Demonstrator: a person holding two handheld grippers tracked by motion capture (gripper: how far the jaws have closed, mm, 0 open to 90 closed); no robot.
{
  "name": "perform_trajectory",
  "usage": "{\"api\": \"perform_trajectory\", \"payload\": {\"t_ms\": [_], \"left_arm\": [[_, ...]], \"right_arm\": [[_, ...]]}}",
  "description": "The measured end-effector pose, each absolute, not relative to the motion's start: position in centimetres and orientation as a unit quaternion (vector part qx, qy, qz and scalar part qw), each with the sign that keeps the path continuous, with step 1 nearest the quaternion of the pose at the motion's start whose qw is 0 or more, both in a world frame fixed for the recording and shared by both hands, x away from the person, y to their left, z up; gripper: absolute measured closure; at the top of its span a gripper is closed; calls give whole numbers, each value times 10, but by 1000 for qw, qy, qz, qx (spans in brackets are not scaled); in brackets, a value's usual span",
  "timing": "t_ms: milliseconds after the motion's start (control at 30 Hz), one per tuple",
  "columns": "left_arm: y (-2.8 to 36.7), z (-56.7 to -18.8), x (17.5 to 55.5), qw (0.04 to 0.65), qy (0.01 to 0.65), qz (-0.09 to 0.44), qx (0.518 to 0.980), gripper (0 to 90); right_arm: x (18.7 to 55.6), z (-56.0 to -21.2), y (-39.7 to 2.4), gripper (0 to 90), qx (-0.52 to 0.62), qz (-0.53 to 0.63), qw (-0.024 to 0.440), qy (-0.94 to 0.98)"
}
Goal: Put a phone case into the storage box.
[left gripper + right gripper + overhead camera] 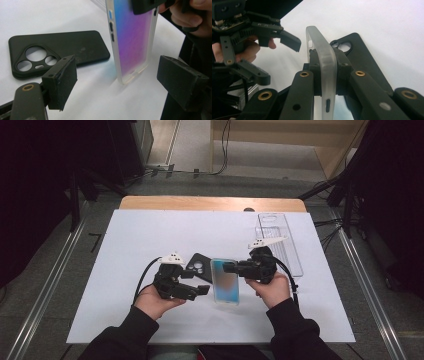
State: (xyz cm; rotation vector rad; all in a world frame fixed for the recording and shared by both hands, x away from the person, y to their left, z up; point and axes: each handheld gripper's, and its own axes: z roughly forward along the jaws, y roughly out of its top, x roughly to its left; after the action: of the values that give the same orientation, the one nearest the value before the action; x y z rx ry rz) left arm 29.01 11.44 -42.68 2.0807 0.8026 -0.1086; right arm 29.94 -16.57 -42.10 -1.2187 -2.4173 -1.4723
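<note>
High view: my right gripper (pixel 231 267) pinches the translucent phone case (pixel 225 281), stood on its end near the middle of the white table (pixel 125 235), toward its near edge; my left gripper (pixel 204 289) sits just beside it, jaws spread and empty. A black phone case (pixel 199 266) lies flat behind. Left gripper view: the translucent phone case (pixel 132 37) stands between my parted pads (pixel 61 80), untouched. Right gripper view: my jaws clamp the case's rim (pixel 324 60). Risk, as I judge it: the narrow rim grip could let the case twist or slip if my left jaws close off-centre.
</note>
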Motion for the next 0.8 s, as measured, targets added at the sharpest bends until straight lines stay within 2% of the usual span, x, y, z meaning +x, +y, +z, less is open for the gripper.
{"api": "perform_trajectory", "payload": {"t_ms": [200, 567, 800], "left_arm": [[115, -422, 293, 455, 300, -65, 836, 232], [118, -419, 294, 460, 273, -67, 842, 338], [121, -416, 298, 471, 252, -77, 842, 482]], "right_arm": [[296, -420, -162, 776, -370, -480, 32, -795], [292, -422, -156, 775, -316, -491, 51, -810], [291, -422, -155, 775, -296, -502, 65, -810]]}}
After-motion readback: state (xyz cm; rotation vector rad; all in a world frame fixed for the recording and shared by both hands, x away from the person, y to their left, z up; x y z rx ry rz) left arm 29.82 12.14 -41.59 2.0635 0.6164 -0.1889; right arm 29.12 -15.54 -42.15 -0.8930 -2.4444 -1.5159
